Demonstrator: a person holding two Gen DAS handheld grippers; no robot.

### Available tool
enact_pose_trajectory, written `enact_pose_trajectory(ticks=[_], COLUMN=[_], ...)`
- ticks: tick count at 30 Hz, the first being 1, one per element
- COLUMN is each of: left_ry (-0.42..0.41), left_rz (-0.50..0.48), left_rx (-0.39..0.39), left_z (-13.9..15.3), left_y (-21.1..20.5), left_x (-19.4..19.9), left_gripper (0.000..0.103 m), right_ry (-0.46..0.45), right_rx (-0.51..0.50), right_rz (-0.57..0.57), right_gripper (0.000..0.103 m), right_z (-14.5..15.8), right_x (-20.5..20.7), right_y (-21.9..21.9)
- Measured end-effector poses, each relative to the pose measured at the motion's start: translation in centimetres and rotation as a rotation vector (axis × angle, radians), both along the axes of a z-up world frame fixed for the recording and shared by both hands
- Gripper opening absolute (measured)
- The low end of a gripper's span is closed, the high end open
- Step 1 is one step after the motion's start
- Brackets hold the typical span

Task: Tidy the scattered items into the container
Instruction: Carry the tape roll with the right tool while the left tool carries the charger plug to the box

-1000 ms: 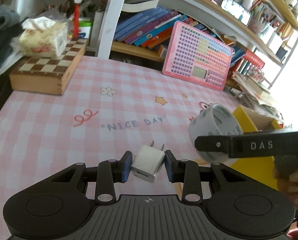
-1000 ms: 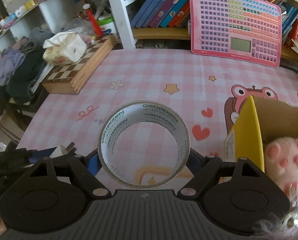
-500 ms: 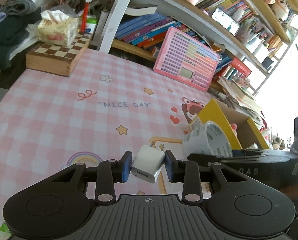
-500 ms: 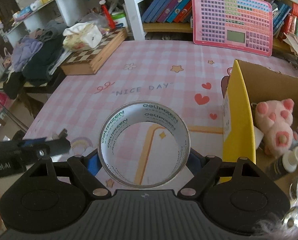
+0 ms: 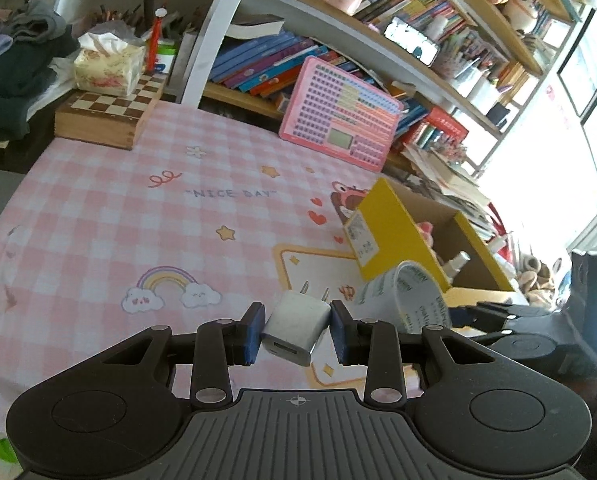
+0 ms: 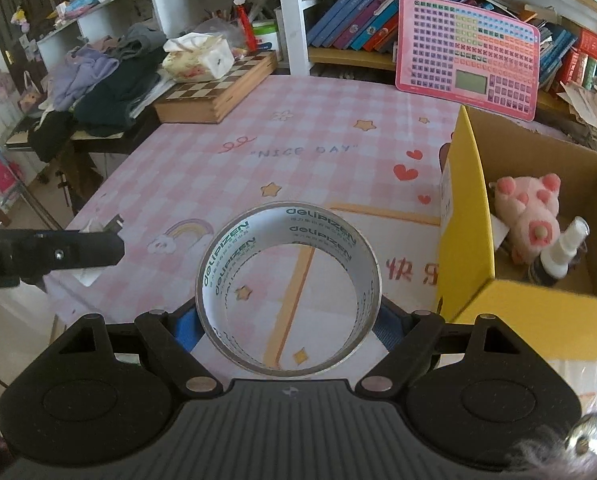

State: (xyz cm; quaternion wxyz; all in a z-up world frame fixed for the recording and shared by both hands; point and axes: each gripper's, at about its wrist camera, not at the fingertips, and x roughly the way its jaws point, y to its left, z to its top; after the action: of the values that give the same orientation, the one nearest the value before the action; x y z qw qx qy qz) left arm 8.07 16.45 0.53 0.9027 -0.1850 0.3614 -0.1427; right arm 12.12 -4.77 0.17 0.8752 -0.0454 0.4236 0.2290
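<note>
With the right hand-held gripper (image 6: 288,320) clamped on the tape roll (image 6: 288,286) and the left hand-held gripper (image 5: 296,330) clamped on the white charger plug (image 5: 297,328), both above the bench (image 5: 98,220), carry each over the yellow cardboard box (image 6: 470,240) rim before releasing, clear of the plush toy (image 6: 528,212).

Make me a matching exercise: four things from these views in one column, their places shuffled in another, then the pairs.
Things:
1. charger
2. tape roll
3. plush toy
4. tissue box

Places:
A. on the chessboard
B. in the left gripper
C. inside the yellow box
D. in the right gripper

Pairs: 1-B, 2-D, 3-C, 4-A
</note>
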Motion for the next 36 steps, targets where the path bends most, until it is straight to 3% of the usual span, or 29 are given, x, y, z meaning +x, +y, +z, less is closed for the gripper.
enact_pose_trajectory(ticks=[16, 36], left_ry=[-0.011, 0.053], left_rz=[-0.102, -0.256], left_rx=[-0.041, -0.088], left_z=[0.6, -0.6], left_y=[-1.4, -5.9], left_x=[-4.4, -3.3], left_gripper=[0.033, 0.033], right_ry=[-0.008, 0.021], right_rx=[-0.010, -0.038], right_rz=[-0.044, -0.221], right_gripper=[0.082, 0.082], right_z=[0.3, -0.4], right_x=[-6.7, -9.8], right_y=[-1.3, -7.3])
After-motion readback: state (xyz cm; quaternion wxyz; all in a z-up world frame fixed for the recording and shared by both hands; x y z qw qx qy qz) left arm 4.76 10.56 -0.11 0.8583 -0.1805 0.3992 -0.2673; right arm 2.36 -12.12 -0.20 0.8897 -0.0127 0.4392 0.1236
